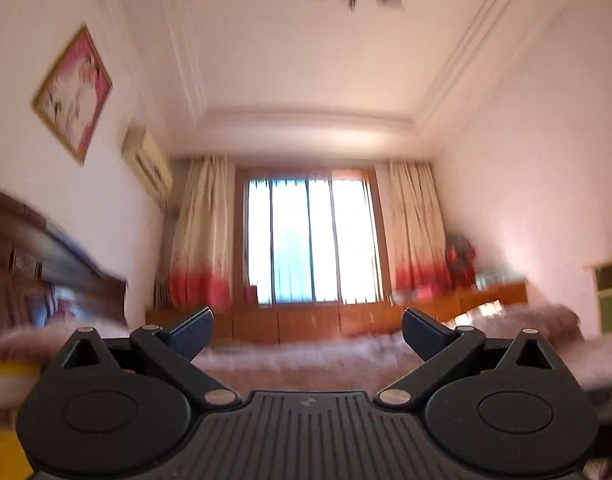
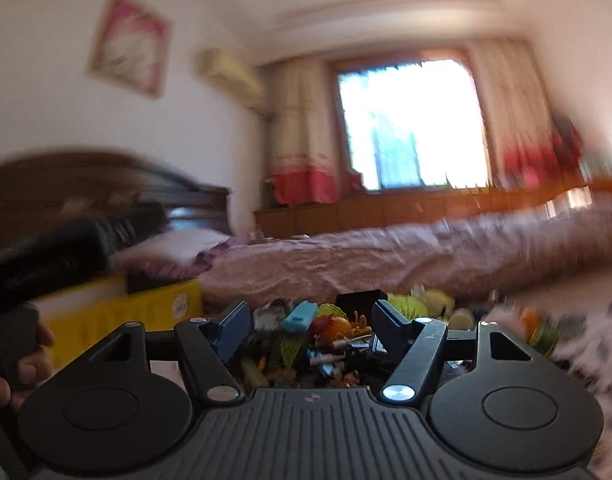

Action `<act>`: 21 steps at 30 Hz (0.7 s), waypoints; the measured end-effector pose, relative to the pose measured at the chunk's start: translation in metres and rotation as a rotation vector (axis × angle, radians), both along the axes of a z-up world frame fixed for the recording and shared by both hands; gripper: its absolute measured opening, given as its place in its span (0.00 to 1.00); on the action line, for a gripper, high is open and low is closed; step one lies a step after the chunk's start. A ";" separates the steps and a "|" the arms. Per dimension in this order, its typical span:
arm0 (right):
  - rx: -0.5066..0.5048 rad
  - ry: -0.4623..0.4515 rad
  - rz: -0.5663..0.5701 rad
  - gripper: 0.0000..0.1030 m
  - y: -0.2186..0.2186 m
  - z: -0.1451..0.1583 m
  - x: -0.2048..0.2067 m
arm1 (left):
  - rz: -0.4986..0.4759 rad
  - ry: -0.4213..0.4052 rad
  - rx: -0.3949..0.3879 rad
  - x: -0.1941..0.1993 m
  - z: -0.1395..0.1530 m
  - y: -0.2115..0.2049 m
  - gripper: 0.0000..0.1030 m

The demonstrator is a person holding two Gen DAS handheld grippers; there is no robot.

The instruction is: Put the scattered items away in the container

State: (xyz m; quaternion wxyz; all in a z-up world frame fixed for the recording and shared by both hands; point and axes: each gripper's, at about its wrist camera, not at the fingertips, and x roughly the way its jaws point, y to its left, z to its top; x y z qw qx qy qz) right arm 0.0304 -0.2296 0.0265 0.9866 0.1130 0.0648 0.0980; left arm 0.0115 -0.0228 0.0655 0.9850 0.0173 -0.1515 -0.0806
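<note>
My right gripper (image 2: 312, 330) is open and empty, held just above a blurred heap of scattered small items (image 2: 326, 340) on the pink bed: a light blue piece (image 2: 299, 316), an orange toy (image 2: 338, 326) and yellow-green mesh (image 2: 404, 303). A yellow box (image 2: 121, 316) stands at the left. My left gripper (image 1: 308, 334) is open and empty, tilted up at the room, and shows as a dark blurred body in the right wrist view (image 2: 45, 256). A yellow edge (image 1: 9, 376) shows at its left. No items lie between its fingers.
A pink bedspread (image 2: 386, 256) runs across the view, with a pillow (image 2: 173, 248) and dark wooden headboard (image 2: 85, 184) at the left. A low wooden cabinet (image 1: 306, 322) and curtained window (image 1: 312, 240) stand beyond. Both views are motion-blurred.
</note>
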 end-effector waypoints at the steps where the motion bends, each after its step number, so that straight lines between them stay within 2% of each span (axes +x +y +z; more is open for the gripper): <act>1: 0.021 0.039 0.003 0.63 0.002 0.001 0.024 | 0.001 0.001 -0.033 0.015 0.002 0.003 0.98; 4: 0.107 0.152 0.074 0.61 0.002 -0.015 0.092 | 0.035 0.143 -0.211 0.065 -0.018 0.028 0.96; 6: 0.184 0.228 0.096 0.48 -0.001 -0.032 0.127 | 0.068 0.343 -0.316 0.087 -0.052 0.050 0.95; 7: 0.211 0.264 0.107 0.34 -0.002 -0.039 0.140 | 0.073 0.463 -0.368 0.099 -0.065 0.060 0.95; 8: 0.227 0.301 0.114 0.25 -0.001 -0.044 0.152 | 0.039 0.561 -0.434 0.110 -0.075 0.069 0.95; 9: 0.234 0.332 0.117 0.25 0.001 -0.049 0.162 | -0.004 0.602 -0.479 0.119 -0.081 0.076 0.95; 10: 0.234 0.343 0.120 0.26 0.003 -0.053 0.169 | -0.029 0.609 -0.490 0.124 -0.083 0.079 0.95; 12: 0.227 0.352 0.122 0.26 0.007 -0.061 0.181 | -0.034 0.573 -0.418 0.128 -0.082 0.076 0.97; 14: 0.242 0.357 0.141 0.35 0.011 -0.065 0.185 | -0.052 0.531 -0.353 0.127 -0.082 0.070 0.99; 16: 0.219 0.338 0.153 0.39 0.017 -0.065 0.182 | -0.100 0.552 -0.337 0.133 -0.083 0.058 0.99; 17: 0.203 0.342 0.156 0.37 0.019 -0.062 0.181 | -0.136 0.550 -0.317 0.132 -0.082 0.053 0.99; 18: 0.196 0.354 0.152 0.34 0.021 -0.061 0.180 | -0.147 0.553 -0.301 0.129 -0.081 0.048 0.99; 19: 0.197 0.359 0.150 0.12 0.020 -0.059 0.179 | -0.151 0.562 -0.306 0.130 -0.083 0.049 1.00; 21: 0.247 0.363 0.141 0.10 0.014 -0.054 0.173 | -0.181 0.606 -0.356 0.129 -0.087 0.053 1.00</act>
